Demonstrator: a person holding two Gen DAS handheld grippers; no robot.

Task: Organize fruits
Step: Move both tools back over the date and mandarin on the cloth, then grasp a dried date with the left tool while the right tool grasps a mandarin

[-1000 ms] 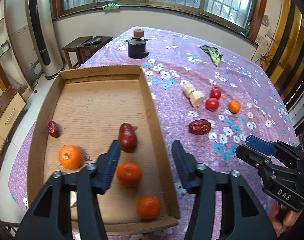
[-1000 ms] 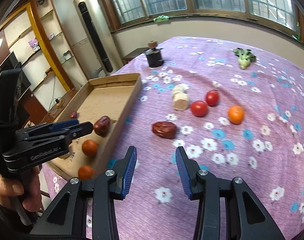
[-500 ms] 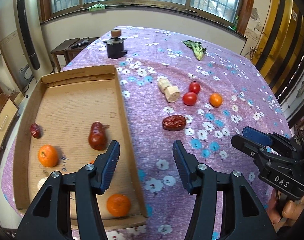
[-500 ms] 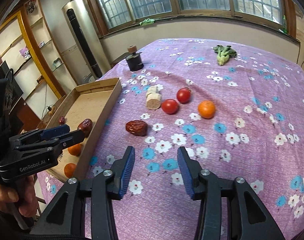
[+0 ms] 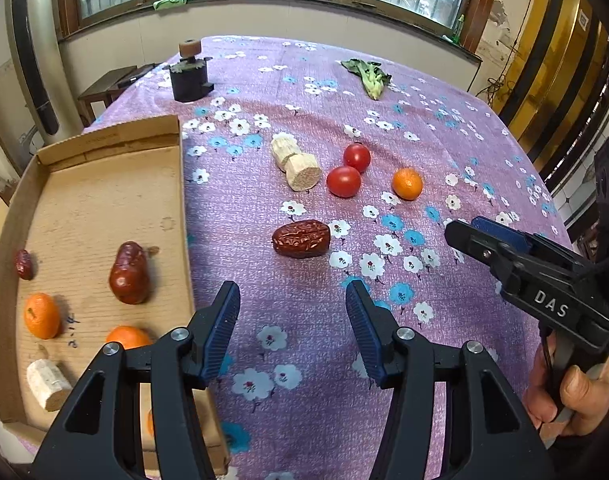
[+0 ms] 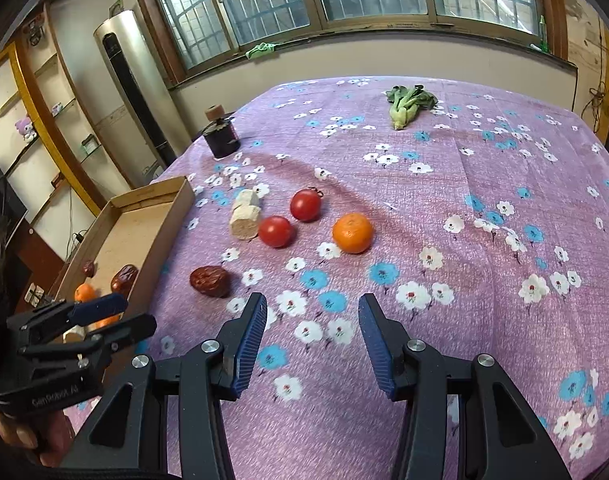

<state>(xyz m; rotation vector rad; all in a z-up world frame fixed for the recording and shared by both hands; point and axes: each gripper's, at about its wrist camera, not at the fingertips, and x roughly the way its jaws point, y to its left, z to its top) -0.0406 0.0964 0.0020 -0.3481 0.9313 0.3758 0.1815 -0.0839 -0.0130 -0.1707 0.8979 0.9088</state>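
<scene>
Both grippers hang above the purple flowered tablecloth (image 5: 264,92) with nothing in them. The left gripper (image 5: 292,312) has its jaws spread and empty, just right of the near right corner of the cardboard tray (image 5: 182,184). The right gripper (image 6: 312,324) is also released; its jaws have just been opening and only cloth shows between them. On the cloth, a wrinkled red date (image 5: 301,239) lies a little beyond the left gripper, apart from its fingers. Farther off sit two red tomatoes, the nearer tomato (image 5: 343,181) and the farther tomato (image 5: 357,157) close together, with a loose mandarin (image 5: 407,184) to their right and two pale cut stalk pieces (image 5: 296,162) to their left, touching each other. The tray on the left holds a large date (image 5: 129,274), a small date (image 5: 23,264) by its left wall, a mandarin (image 5: 42,316) near it, a second mandarin (image 5: 127,337) partly hidden behind the left gripper's finger, and a pale stalk piece (image 5: 48,384) at the near end. A leafy green vegetable (image 6: 408,106) lies at the far side of the table, and a dark jar with a cork (image 6: 221,136) stands at the far left.
</scene>
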